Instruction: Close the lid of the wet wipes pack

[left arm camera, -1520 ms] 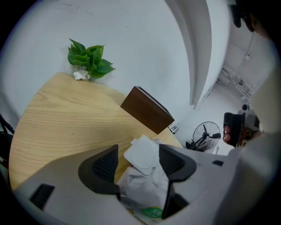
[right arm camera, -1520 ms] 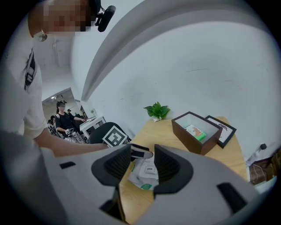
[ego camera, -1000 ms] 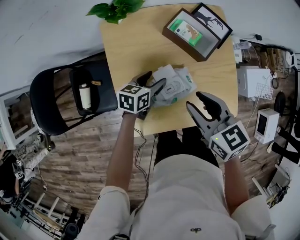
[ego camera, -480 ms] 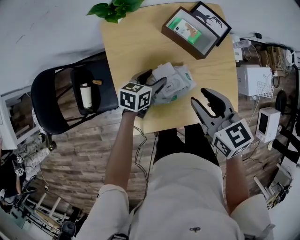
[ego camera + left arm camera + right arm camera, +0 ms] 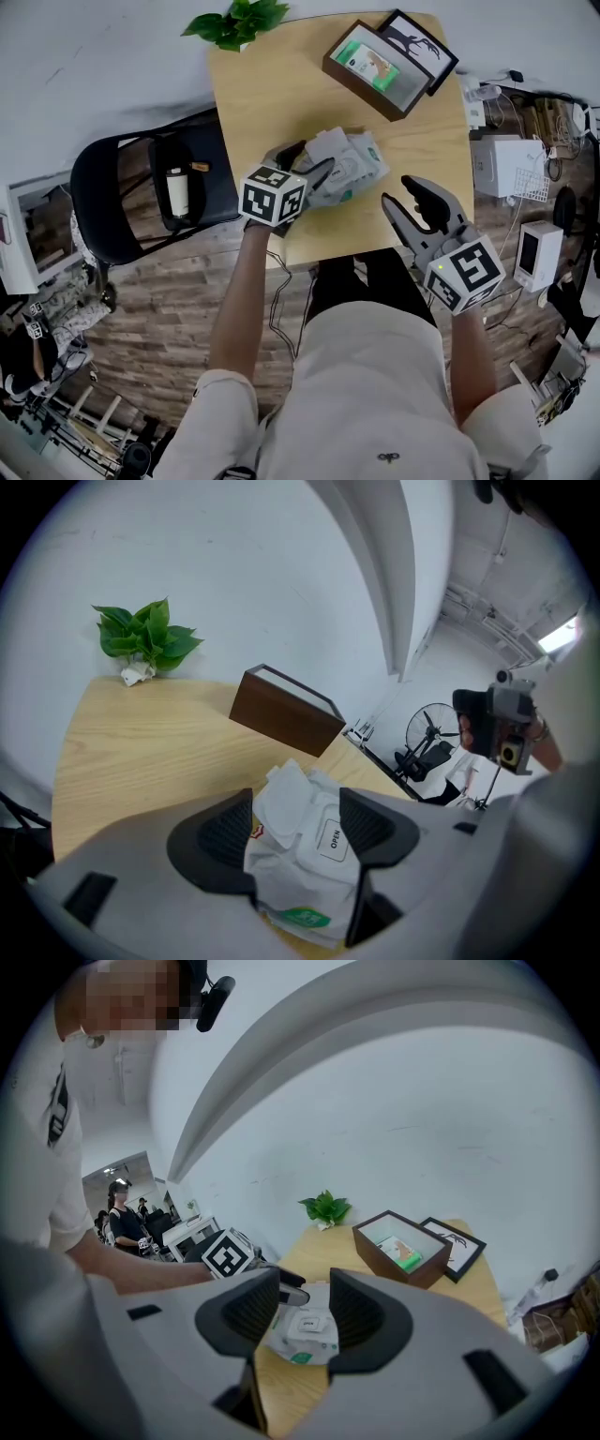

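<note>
The white wet wipes pack [image 5: 349, 169] with green print lies near the wooden table's [image 5: 272, 84] front edge. My left gripper [image 5: 305, 165] is shut on its left end. In the left gripper view both pads press the crumpled pack [image 5: 309, 855]; its flat lid marked OPEN [image 5: 330, 837] faces up, and a white flap [image 5: 281, 797] stands up beyond it. My right gripper [image 5: 405, 194] hovers open, right of the pack and at the table's front edge, with nothing between its fingers. In the right gripper view the pack [image 5: 305, 1330] lies ahead, past the open jaws.
A brown box [image 5: 375, 67] holding a green card and a black picture frame [image 5: 419, 39] sit at the table's far right. A small plant [image 5: 234, 21] stands at the far left corner. A black chair [image 5: 141, 187] is left of the table.
Little differs. The left gripper keeps its hold on the pack, rolled slightly. The right gripper stays open beside the pack.
</note>
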Demonstrator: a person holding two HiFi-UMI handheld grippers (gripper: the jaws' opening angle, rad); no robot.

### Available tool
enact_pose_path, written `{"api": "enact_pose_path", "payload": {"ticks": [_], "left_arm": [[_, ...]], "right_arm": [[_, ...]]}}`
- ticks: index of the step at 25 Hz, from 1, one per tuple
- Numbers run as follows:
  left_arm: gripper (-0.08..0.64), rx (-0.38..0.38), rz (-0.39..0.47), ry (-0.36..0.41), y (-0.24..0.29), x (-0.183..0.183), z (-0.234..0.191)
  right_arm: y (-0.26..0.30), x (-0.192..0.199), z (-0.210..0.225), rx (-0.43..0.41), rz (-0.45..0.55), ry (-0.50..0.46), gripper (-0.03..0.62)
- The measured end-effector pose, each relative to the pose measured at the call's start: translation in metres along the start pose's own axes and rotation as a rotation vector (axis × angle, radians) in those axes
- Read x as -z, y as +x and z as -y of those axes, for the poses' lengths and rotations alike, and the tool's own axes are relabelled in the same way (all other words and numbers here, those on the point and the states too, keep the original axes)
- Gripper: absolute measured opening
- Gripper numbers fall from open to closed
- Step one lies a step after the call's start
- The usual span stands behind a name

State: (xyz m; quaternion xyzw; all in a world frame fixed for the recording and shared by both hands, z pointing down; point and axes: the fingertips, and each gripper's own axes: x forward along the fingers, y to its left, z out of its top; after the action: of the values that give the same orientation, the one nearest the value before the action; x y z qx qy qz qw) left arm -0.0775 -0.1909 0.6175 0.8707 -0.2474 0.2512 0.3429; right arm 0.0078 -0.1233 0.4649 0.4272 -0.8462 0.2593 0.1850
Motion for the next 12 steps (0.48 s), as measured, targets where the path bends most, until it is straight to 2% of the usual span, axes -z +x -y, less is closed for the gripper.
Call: {"api": "enact_pose_path", "payload": {"ticks": [12], "left_arm": [[0.268, -0.041, 0.060, -0.020, -0.008, -0.008, 0.022]], "right_arm": [[-0.027, 0.000, 0.008, -0.014, 0.037, 0.000, 0.153]]}}
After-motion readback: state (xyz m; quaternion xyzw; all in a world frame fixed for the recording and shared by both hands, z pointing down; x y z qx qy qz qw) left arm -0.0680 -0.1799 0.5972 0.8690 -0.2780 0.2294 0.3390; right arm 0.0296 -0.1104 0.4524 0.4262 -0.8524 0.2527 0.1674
